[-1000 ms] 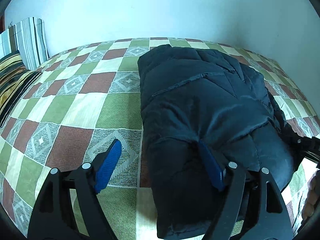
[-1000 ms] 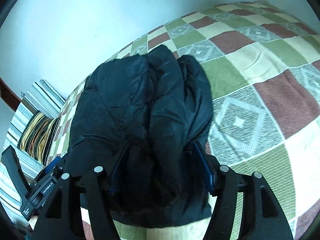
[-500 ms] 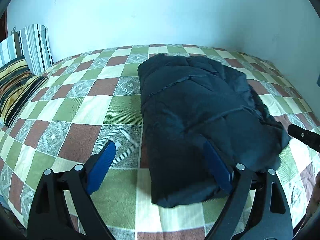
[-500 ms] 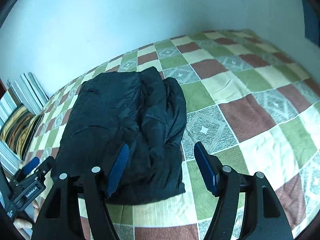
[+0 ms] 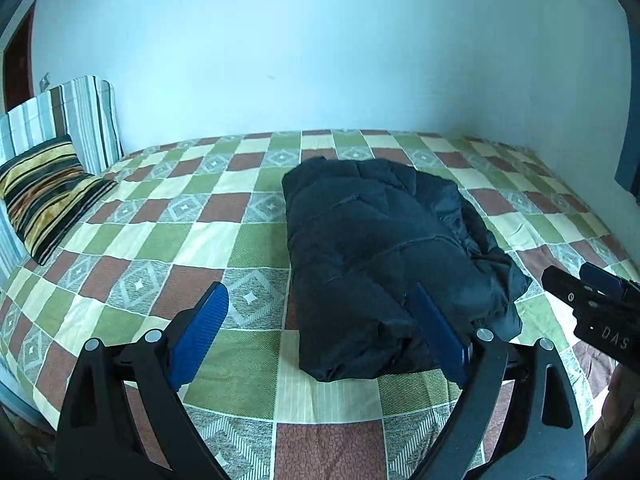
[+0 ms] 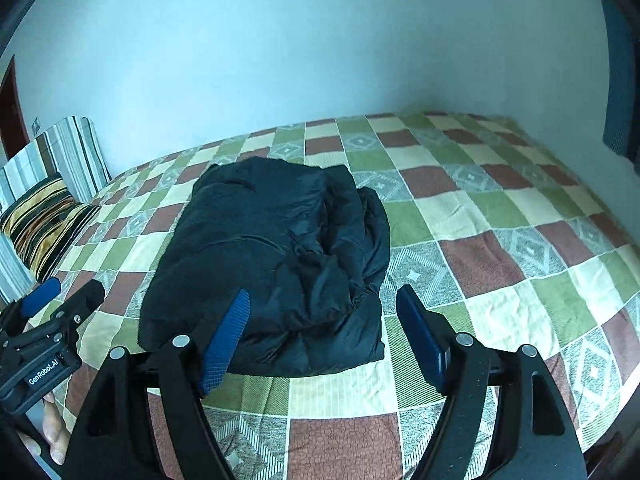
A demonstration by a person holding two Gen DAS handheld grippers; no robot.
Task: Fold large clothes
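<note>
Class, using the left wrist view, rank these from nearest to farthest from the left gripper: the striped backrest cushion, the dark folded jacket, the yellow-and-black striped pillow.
Measured from the left gripper:
1. Dark folded jacket: just ahead, slightly right, on the checked bedspread.
2. Yellow-and-black striped pillow: far left, at the bed's edge.
3. Striped backrest cushion: behind the pillow, upright against the wall.

Left hand-held gripper (image 5: 320,328) gapes empty; right hand-held gripper (image 6: 324,332) is opening, empty.

My two wrist views look steeply down from bed foot, near; both share folded jacket (image 5: 384,264) (image 6: 276,264), bedspread (image 5: 224,240) (image 6: 500,216).
</note>
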